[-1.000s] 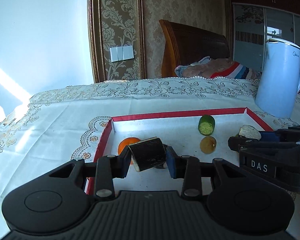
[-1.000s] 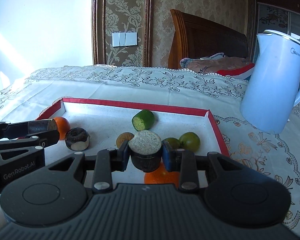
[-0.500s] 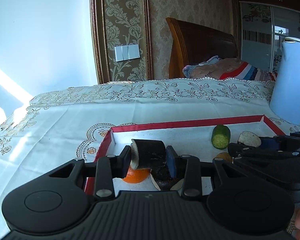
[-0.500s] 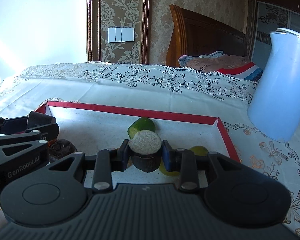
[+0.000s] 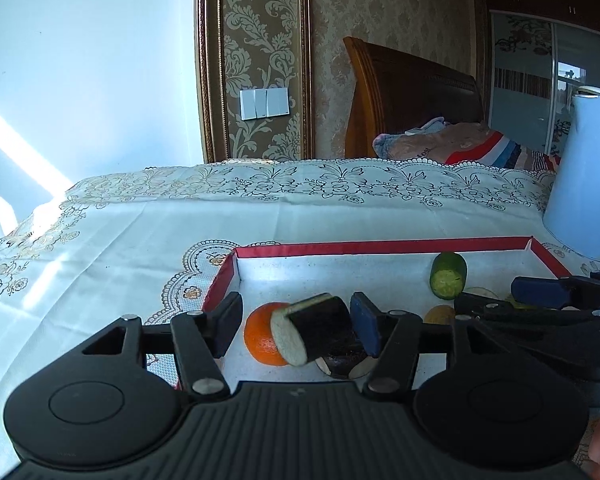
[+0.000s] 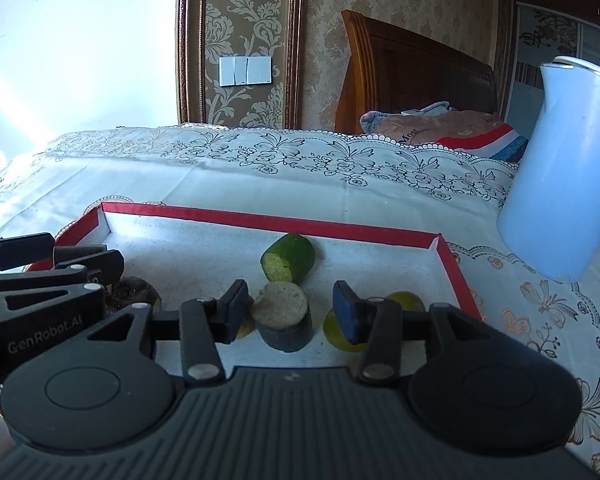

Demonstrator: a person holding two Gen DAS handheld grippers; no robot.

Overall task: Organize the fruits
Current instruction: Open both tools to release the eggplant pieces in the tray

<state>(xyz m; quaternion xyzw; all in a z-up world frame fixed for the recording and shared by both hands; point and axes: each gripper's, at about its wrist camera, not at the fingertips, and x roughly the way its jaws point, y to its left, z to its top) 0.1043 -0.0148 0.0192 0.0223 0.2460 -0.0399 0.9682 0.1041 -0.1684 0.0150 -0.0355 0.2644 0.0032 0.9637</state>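
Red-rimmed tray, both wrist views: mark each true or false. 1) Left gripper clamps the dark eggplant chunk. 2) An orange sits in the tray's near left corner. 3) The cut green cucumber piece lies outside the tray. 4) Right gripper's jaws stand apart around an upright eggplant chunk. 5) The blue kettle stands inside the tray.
1) False: the left gripper has just been opening; a gap shows beside the dark-skinned eggplant chunk.
2) True: round orange.
3) False: the cut green cucumber piece lies inside the red-rimmed white tray, near its far wall.
4) True: right gripper, upright eggplant chunk.
5) False: the pale blue kettle stands on the tablecloth beyond it.
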